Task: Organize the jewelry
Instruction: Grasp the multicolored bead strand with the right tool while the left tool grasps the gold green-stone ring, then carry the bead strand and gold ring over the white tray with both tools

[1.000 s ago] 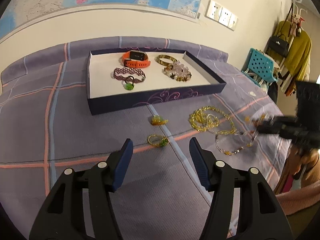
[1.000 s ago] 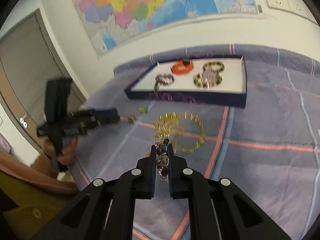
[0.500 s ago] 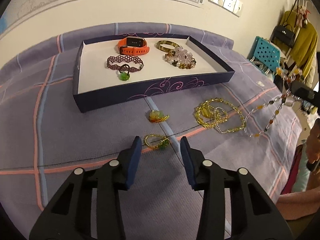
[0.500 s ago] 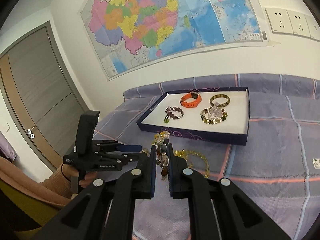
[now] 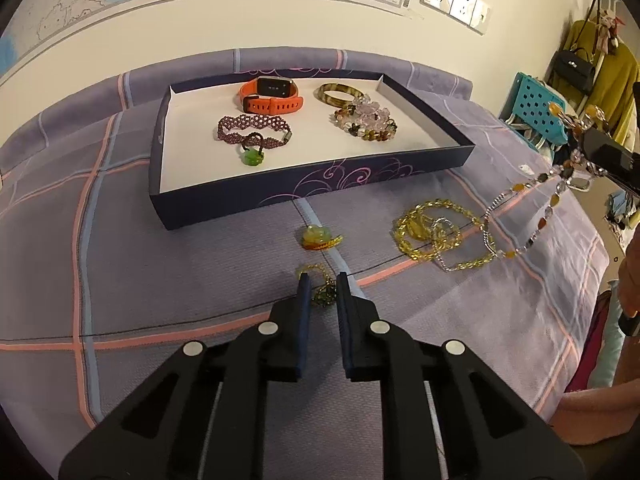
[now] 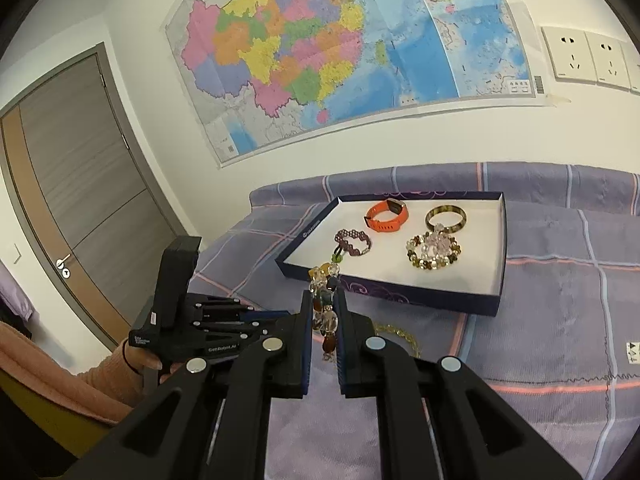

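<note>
My left gripper point(image 5: 320, 280) is shut on a small gold ring with a green stone point(image 5: 325, 293) that lies on the purple bedspread. My right gripper point(image 6: 323, 294) is shut on a beaded necklace point(image 6: 325, 308) and holds it in the air; its strand hangs at the right in the left wrist view point(image 5: 528, 216). The dark blue tray point(image 5: 400, 170) with a white floor holds an orange watch point(image 5: 270, 94), a maroon bracelet point(image 5: 252, 126), a brown bangle point(image 5: 338, 94) and a bead bracelet point(image 5: 366, 122). A yellow bead necklace point(image 5: 436, 232) and a yellow-orange charm point(image 5: 320, 238) lie in front of the tray.
The bed runs against a wall with a map point(image 6: 340, 52) and sockets point(image 6: 588, 58). A door point(image 6: 68, 208) stands at the left. A teal chair point(image 5: 538, 108) and hanging clothes point(image 5: 612, 80) stand past the bed's right edge.
My left gripper moved forward and closed on the green-stone ring. My right gripper rose with the beaded necklace, lifting its strand off the bedspread and nearer the tray.
</note>
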Demonstrator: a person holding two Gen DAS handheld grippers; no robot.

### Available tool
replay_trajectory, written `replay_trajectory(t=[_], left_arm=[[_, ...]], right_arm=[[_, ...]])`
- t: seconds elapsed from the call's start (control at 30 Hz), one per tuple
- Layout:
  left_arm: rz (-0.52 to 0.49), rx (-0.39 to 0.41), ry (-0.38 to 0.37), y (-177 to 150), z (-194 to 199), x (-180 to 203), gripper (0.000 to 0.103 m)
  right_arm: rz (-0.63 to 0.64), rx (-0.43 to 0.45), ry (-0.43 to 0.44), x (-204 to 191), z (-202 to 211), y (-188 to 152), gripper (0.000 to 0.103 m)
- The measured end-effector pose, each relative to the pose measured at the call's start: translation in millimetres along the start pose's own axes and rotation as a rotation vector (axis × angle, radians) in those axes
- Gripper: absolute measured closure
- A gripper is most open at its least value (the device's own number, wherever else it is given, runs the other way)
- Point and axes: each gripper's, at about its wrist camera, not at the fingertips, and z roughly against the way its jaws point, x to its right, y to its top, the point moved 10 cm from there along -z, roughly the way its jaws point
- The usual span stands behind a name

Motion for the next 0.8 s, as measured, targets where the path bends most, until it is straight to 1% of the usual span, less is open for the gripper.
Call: replay_trajectory(t=[0.2, 0.4, 0.8], left_arm=[[0.001, 0.010, -0.008, 1, 5, 2, 0.090], [0.006, 0.022, -0.011, 2, 10, 1, 0.090], [-0.014, 0.094, -0.011, 28, 35, 2, 0.090]], right_arm=[[0.011, 0.017, 0.005, -1, 0, 10, 0.095], [0.020, 0.015, 0.004, -1, -2, 12, 0.095], [0.032, 0.021, -0.014, 6, -8, 23, 0.095]])
